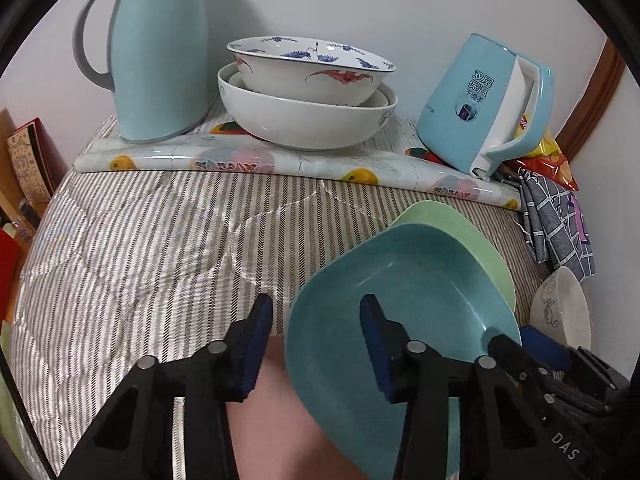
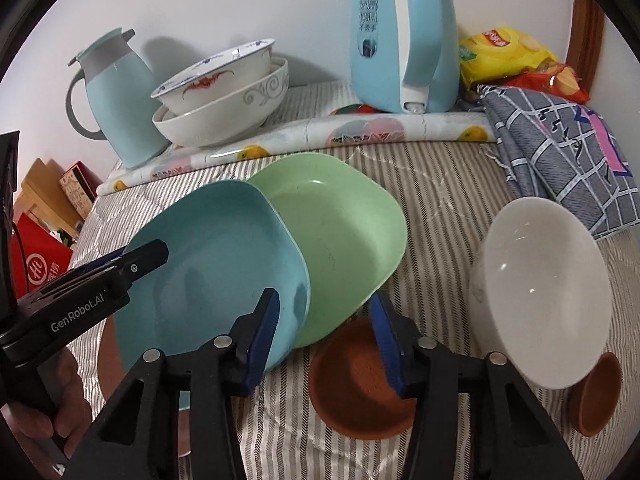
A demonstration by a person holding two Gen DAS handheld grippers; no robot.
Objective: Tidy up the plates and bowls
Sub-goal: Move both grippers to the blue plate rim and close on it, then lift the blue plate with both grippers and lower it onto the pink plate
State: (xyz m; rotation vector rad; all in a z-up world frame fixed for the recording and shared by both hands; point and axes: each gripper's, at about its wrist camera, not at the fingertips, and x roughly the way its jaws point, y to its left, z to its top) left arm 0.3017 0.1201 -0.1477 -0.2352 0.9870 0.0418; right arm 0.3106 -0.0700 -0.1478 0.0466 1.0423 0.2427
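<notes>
A teal square plate (image 1: 404,304) lies tilted, its far edge resting on a green square plate (image 1: 460,228); both show in the right wrist view, teal (image 2: 216,256) and green (image 2: 340,232). My left gripper (image 1: 316,344) is open, its jaws astride the teal plate's near left rim; it also shows in the right wrist view (image 2: 132,264). My right gripper (image 2: 324,336) is open and empty over the green plate's near edge and a brown saucer (image 2: 356,384). A white bowl (image 2: 544,288) leans on a second brown saucer (image 2: 596,392).
Two stacked white bowls (image 1: 308,92) stand at the back on a rolled fruit-print mat (image 1: 280,160), between a teal thermos jug (image 1: 160,52) and a blue kettle (image 1: 484,100). A checked cloth (image 2: 560,152) and snack bags (image 2: 508,56) lie at the right. Boxes (image 2: 44,264) stand left.
</notes>
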